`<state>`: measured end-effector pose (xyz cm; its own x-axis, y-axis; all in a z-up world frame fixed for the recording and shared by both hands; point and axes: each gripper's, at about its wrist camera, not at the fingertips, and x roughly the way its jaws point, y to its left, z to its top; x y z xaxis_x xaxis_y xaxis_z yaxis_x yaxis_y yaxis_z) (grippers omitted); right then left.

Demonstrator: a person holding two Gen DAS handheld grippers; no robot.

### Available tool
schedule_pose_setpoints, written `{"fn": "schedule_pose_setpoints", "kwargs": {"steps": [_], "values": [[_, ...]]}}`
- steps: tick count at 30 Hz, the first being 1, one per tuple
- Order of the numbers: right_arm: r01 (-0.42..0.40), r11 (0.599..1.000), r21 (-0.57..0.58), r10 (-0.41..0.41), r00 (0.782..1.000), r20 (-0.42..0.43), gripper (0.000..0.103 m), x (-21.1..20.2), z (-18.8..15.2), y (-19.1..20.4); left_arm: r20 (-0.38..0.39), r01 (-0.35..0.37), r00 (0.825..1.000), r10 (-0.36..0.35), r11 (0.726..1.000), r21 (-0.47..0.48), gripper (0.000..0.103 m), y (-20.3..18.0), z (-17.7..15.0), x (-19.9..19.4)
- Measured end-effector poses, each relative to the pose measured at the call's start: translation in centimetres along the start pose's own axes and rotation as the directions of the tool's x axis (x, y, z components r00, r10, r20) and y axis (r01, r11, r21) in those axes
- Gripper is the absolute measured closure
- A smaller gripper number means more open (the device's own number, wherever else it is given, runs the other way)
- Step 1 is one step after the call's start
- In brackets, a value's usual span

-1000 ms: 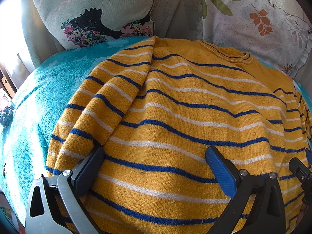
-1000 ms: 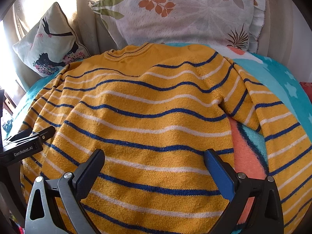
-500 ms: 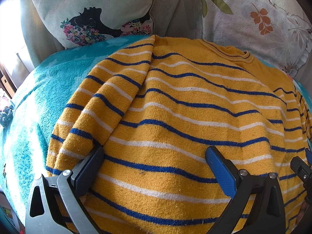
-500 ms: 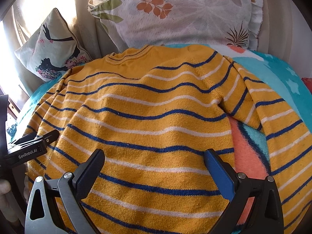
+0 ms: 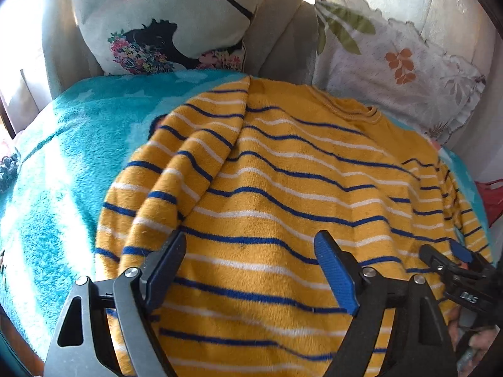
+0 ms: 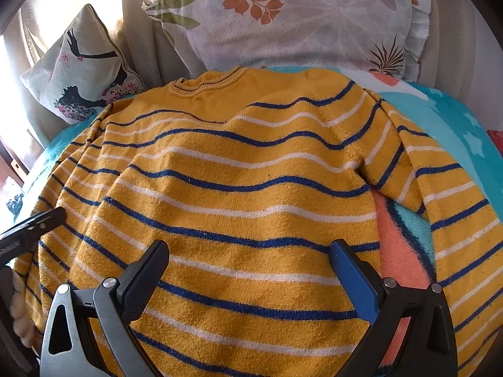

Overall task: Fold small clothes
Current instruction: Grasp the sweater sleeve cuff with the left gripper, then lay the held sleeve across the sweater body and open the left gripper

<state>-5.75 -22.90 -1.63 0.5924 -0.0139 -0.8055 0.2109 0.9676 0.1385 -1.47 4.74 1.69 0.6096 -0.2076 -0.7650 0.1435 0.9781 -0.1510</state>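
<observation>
Left wrist view: left gripper (image 5: pixel 251 270) is closing over the striped sweater (image 5: pixel 283 194) spread on the teal blanket (image 5: pixel 63 157), pinching nothing yet. Right wrist view: right gripper (image 6: pixel 251 270) hangs wide open, empty. Knit looks soft and floppy, so grab the hem or a sleeve (image 6: pixel 440 188).

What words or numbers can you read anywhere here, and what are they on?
White print on the right tool: too blurred to read.
White print on the left tool, whose jaws are closing with sweater between them: too blurred to read.
Sweater, pillows, blanket: no words.
</observation>
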Motion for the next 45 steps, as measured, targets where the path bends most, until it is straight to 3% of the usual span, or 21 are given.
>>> {"fn": "schedule_pose_setpoints", "kwargs": {"steps": [5, 12, 13, 15, 18, 22, 25, 28, 31, 33, 36, 38, 40, 45], "values": [[-0.004, 1.000, 0.004, 0.004, 1.000, 0.008, 0.000, -0.1, -0.1, -0.1, 0.077, -0.034, 0.996, 0.035, 0.999, -0.023, 0.020, 4.4, -0.1, -4.8], [-0.013, 1.000, 0.013, 0.013, 1.000, 0.013, 0.000, -0.2, -0.2, -0.1, -0.033, -0.040, 0.999, 0.043, 0.996, 0.086, 0.021, 5.0, -2.0, -2.0], [-0.013, 1.000, 0.013, 0.013, 1.000, 0.013, 0.000, -0.2, -0.2, -0.1, -0.052, -0.054, 0.997, 0.059, 0.994, 0.096, 0.028, 5.0, -2.2, -1.2], [-0.012, 1.000, 0.012, 0.012, 1.000, 0.013, 0.000, -0.2, -0.2, -0.1, -0.100, -0.101, 0.989, 0.110, 0.991, 0.090, 0.096, 5.7, -2.3, 0.1], [-0.011, 1.000, 0.012, 0.011, 1.000, 0.013, 0.000, -0.3, -0.2, -0.1, -0.100, -0.042, 0.994, 0.040, 0.999, -0.022, 0.096, 8.6, -1.0, -0.4], [-0.005, 1.000, 0.008, 0.005, 1.000, 0.011, 0.000, -0.2, -0.2, 0.0, -0.029, -0.213, 0.977, 0.211, 0.969, -0.125, 0.096, 13.1, 1.7, -1.6], [0.006, 1.000, 0.000, -0.006, 1.000, 0.007, 0.000, -0.1, -0.1, 0.1, -0.043, -0.298, 0.954, 0.295, 0.936, -0.188, 0.094, 16.2, 3.3, -1.0], [0.013, 1.000, -0.006, -0.013, 1.000, 0.004, 0.000, 0.0, -0.1, 0.3, -0.031, -0.242, 0.970, 0.241, 0.945, -0.219, 0.092, 17.0, 3.4, -1.7], [0.022, 1.000, -0.013, -0.022, 1.000, 0.001, 0.000, 0.0, -0.1, 0.4, -0.006, -0.201, 0.979, 0.204, 0.958, -0.205, 0.076, 15.9, 2.6, -3.1], [0.032, 0.999, -0.020, -0.032, 0.999, -0.002, 0.000, 0.1, -0.1, 0.5, 0.013, -0.129, 0.991, 0.135, 0.972, -0.198, 0.063, 14.9, 1.7, -4.6], [0.040, 0.999, -0.026, -0.040, 0.999, -0.005, 0.000, 0.2, 0.0, 0.6, 0.024, -0.012, 1.000, 0.016, 0.990, -0.144, 0.059, 12.2, -0.2, -6.5], [0.040, 0.999, -0.026, -0.040, 0.999, -0.004, 0.000, 0.1, -0.1, 0.7, -0.001, 0.096, 0.995, -0.097, 0.988, -0.121, 0.059, 10.7, -1.7, -6.9], [0.036, 0.999, -0.022, -0.036, 0.999, -0.002, 0.000, 0.1, -0.1, 0.7, -0.067, 0.182, 0.980, -0.189, 0.978, -0.105, 0.059, 9.2, -3.3, -6.2], [0.013, 1.000, -0.005, -0.013, 1.000, 0.007, 0.000, 0.0, -0.1, 0.3, -0.176, 0.182, 0.966, -0.187, 0.982, -0.047, 0.059, 5.6, -6.3, -3.8]]}}
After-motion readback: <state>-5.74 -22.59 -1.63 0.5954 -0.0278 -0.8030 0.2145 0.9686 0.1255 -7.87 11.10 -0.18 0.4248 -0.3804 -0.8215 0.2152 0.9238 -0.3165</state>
